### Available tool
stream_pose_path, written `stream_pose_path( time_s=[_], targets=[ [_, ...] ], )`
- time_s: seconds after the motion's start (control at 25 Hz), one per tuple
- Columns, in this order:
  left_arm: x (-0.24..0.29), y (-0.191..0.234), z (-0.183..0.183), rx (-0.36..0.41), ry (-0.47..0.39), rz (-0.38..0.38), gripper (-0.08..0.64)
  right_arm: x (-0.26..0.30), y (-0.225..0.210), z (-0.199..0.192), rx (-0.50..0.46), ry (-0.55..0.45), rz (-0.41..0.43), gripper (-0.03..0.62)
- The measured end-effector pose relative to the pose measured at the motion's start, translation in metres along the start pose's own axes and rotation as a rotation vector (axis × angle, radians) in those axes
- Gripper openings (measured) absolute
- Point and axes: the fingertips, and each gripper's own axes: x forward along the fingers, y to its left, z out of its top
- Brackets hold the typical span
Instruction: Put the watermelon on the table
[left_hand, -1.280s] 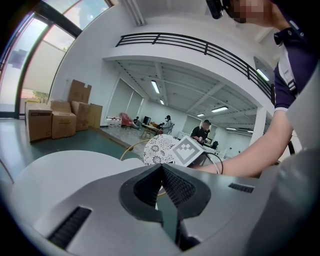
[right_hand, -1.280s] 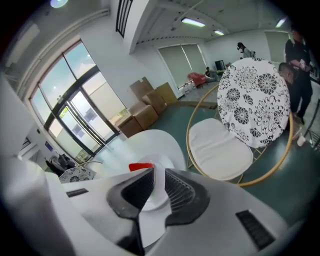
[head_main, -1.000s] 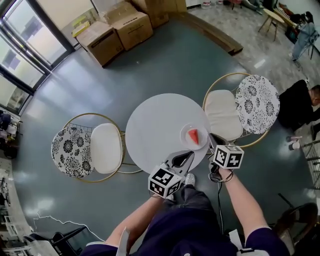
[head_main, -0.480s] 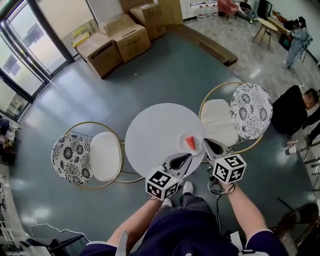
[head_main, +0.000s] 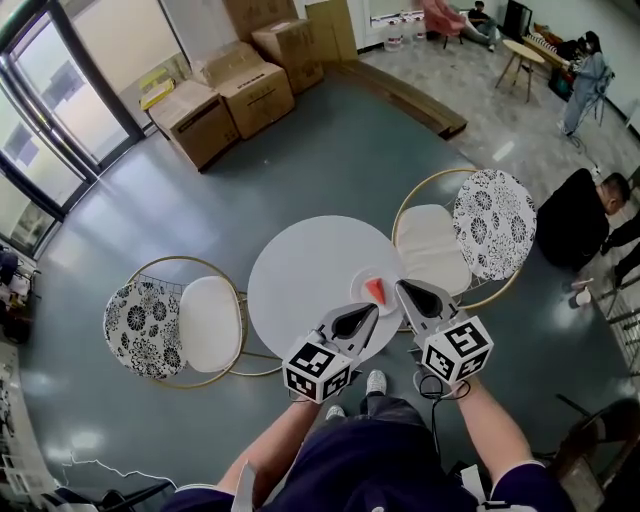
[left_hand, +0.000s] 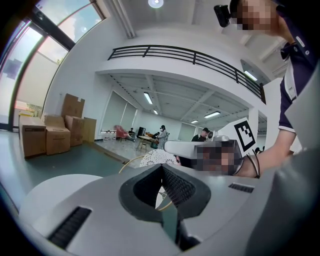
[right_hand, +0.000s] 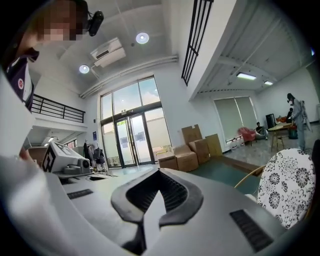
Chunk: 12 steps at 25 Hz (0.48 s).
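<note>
Head view: watermelon (head_main: 375, 290) lies at the table's (head_main: 300, 265) right edge, unheld, so placing looks either finished or unstarted; left gripper view: left gripper (left_hand: 161, 169) jaws together, empty; right gripper view: right gripper (right_hand: 159, 174) likewise closed, empty.

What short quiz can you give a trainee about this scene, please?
1. True or false: the right gripper holds the watermelon.
2. How many chairs stand beside the table? A) one B) two C) three
3. Fill in: the left gripper is ___ (open or shut).

Key:
1. False. Its jaws are together with nothing between them, and the watermelon lies apart from them.
2. B
3. shut
</note>
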Motion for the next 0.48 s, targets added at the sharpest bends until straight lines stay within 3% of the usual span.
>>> stream_pose_path(
  time_s=[0.48],
  targets=[
    [-0.002,-0.003,0.012,0.016,-0.009,-0.022,0.005,0.000,0.008,0.014,-0.030,-0.026,0.007,0.005]
  ],
)
